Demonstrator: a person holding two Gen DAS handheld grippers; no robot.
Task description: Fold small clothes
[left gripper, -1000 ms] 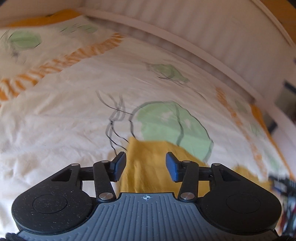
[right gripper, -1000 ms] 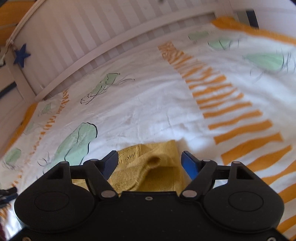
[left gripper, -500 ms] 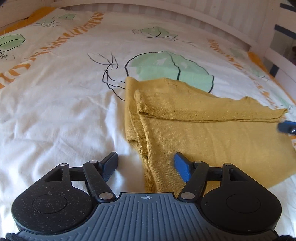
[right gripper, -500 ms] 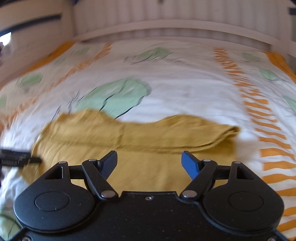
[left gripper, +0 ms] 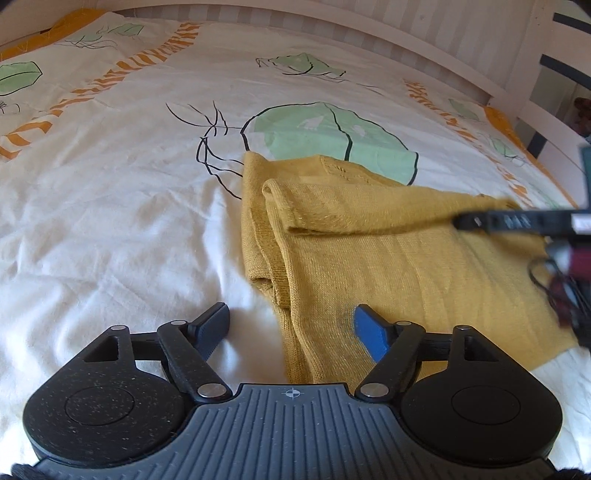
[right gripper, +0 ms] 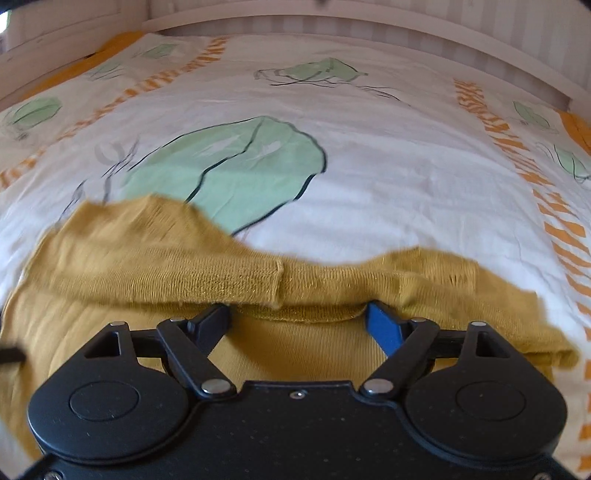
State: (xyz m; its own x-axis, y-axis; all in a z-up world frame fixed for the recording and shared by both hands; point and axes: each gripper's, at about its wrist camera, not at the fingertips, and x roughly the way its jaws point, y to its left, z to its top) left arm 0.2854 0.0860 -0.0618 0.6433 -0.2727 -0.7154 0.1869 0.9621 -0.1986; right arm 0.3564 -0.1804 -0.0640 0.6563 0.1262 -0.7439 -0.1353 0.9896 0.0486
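Observation:
A mustard-yellow knit garment (left gripper: 388, 251) lies partly folded on the bed, with a folded-over band across its far side. My left gripper (left gripper: 291, 326) is open and empty, its jaws straddling the garment's near left edge. My right gripper (right gripper: 301, 325) is open and empty, low over the garment (right gripper: 258, 280), its fingertips right at the ribbed folded band. The right gripper also shows, blurred, at the right edge of the left wrist view (left gripper: 517, 221), over the garment's far right part.
The bed has a white cover (left gripper: 110, 206) printed with green leaves and orange stripes. A white slatted bed rail (right gripper: 369, 29) runs along the far side and the right (left gripper: 535, 92).
Both grippers have swung from looking at the bed cover to facing the garment. The right gripper has moved forward and down to the folded band. Both stayed open.

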